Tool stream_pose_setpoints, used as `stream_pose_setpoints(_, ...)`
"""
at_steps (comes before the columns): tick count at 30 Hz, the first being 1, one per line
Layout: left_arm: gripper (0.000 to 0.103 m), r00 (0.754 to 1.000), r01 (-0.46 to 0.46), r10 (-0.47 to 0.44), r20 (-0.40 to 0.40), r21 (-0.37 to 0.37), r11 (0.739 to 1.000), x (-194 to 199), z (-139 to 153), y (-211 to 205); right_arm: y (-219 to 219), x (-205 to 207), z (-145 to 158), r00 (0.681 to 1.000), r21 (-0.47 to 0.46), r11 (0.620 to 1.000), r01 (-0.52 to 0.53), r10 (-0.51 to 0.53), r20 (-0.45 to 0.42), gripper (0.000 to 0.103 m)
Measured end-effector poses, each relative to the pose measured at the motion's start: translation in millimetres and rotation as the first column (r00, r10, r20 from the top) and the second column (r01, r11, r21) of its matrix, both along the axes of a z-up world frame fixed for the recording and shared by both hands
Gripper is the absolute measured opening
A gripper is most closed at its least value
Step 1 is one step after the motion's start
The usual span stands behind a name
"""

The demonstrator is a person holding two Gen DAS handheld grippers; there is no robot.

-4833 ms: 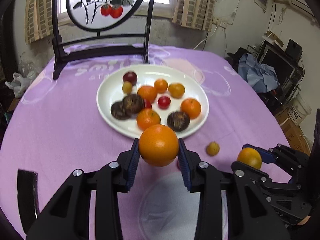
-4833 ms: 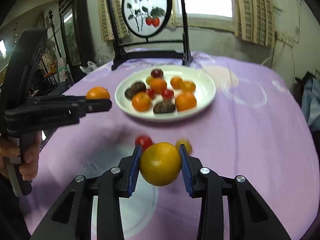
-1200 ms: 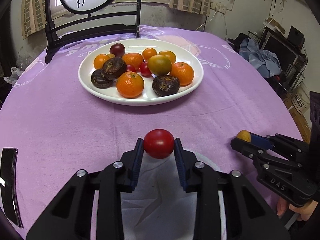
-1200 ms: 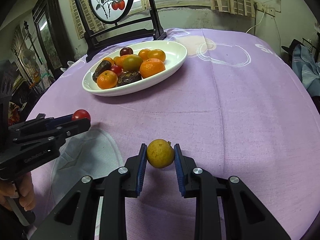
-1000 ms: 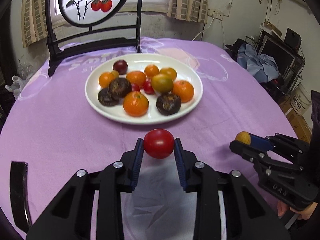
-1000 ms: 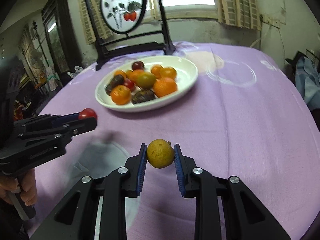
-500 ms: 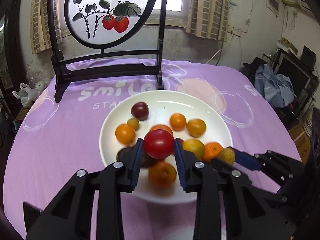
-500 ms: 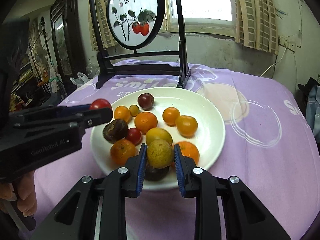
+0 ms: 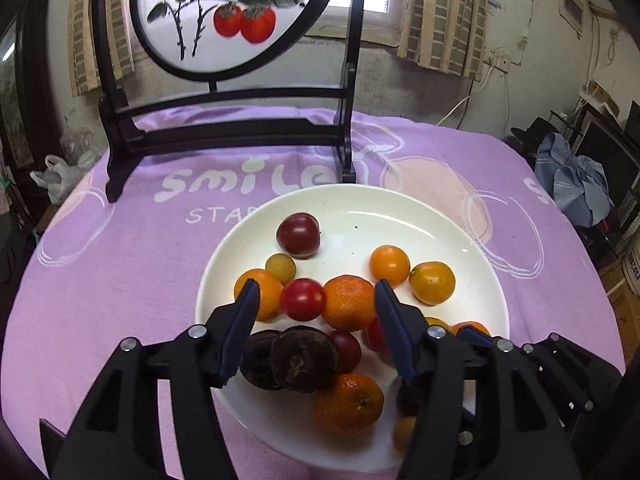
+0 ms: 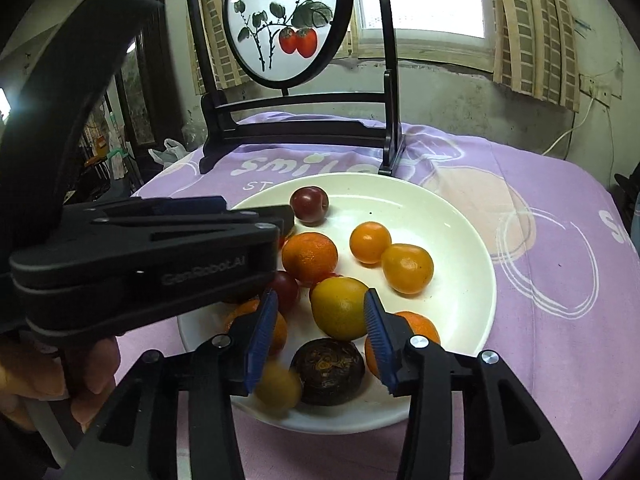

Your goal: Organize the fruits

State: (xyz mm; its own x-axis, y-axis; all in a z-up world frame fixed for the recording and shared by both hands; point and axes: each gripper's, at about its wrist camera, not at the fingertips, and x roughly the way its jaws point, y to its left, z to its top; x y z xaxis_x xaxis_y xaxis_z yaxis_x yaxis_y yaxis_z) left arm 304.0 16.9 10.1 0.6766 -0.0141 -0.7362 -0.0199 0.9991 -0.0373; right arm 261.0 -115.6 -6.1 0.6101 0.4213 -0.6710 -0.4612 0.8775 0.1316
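Both grippers have opened since half a second ago: left gripper (image 9: 316,322) dropped the tomato (image 9: 302,299), right gripper (image 10: 318,334) apparently released the yellow fruit (image 10: 278,390) onto the plate (image 9: 400,208).

Black plastic tool (image 9: 316,320) arms, ribbed blue pads (image 9: 390,330), silver screws.

At the lower left of the right wrist view, the small yellow fruit (image 10: 278,386) is blurred and partly behind a blue finger pad, so whether it touches the white plate (image 10: 460,240) cannot be told. The left gripper (image 10: 256,216) hides the plate's left side and the fruit there. In the left wrist view, the round painted screen (image 9: 224,20) is cut off by the top edge, and the right gripper (image 9: 472,336) covers fruit at the plate's right rim.
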Motion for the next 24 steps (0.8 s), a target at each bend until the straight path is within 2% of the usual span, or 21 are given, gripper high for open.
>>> stream_pose_setpoints(5,0.065,1.0,-0.006,0.006,0.02,-0.012,1.0,-17,11,1,-21,-12,9,0.999,0.036,0.999,0.04,-0.04,-0.002,0.053)
stream_pose_setpoints(10,0.073,0.999,0.005,-0.004,0.047,-0.02,1.0,-51,21,-2,-37,-37,14,0.999,0.04,0.998,0.045,-0.045,0.001,0.055)
stream_pose_setpoints(13,0.082,0.998,0.01,-0.009,0.065,-0.013,1.0,-74,24,-5,-42,-55,14,0.998,-0.002,0.998,0.057,-0.057,0.013,0.065)
stream_pose_setpoints(17,0.086,0.997,-0.005,0.006,0.074,-0.014,1.0,-104,23,-6,-48,-78,9,0.996,-0.049,0.994,0.094,-0.094,0.013,0.083)
stream_pose_setpoints(24,0.093,0.997,-0.014,0.013,0.08,0.015,1.0,-156,14,-11,-57,-110,-2,0.991,-0.065,0.989,0.135,-0.136,-0.006,0.09)
